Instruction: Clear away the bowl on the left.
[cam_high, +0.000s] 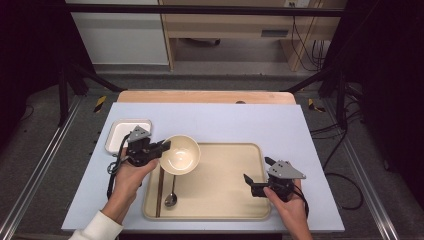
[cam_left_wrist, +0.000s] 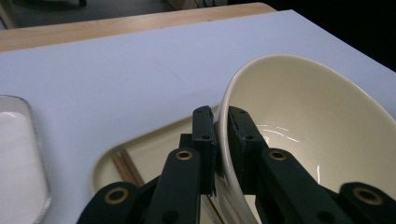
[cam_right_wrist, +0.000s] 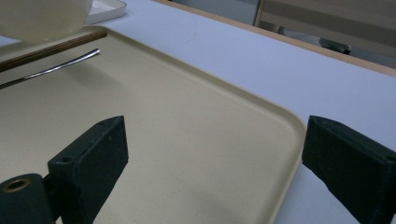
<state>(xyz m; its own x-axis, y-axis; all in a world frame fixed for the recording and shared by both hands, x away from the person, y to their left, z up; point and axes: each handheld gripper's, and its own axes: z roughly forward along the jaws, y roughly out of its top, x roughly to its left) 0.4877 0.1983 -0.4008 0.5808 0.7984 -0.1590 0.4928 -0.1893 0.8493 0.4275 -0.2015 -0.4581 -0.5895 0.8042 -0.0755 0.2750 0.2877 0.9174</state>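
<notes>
Left gripper (cam_left_wrist: 223, 140) fingers clamp bowl (cam_left_wrist: 308, 126) rim; right gripper (cam_right_wrist: 215, 168) fingers wide, empty.

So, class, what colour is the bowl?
Cream; the bowl shows best in the left gripper view.

A pale blue sheet (cam_high: 215, 120) is covering the light wooden desk (cam_high: 205, 96), whose far edge is showing as a bare strip beyond it. Grey floor (cam_high: 45, 150) is spreading around the desk, with metal rails (cam_high: 30, 175) running along both sides. A black frame is standing over the area, its top bar (cam_high: 200, 9) crossing the high view and slanted struts (cam_high: 90, 76) dropping to the floor. Behind, a white cabinet (cam_high: 120, 35) is sitting beside light wooden furniture (cam_high: 240, 25). Black cables (cam_high: 345, 180) are trailing across the floor on the right. Dark shadow is filling both upper corners.
</notes>
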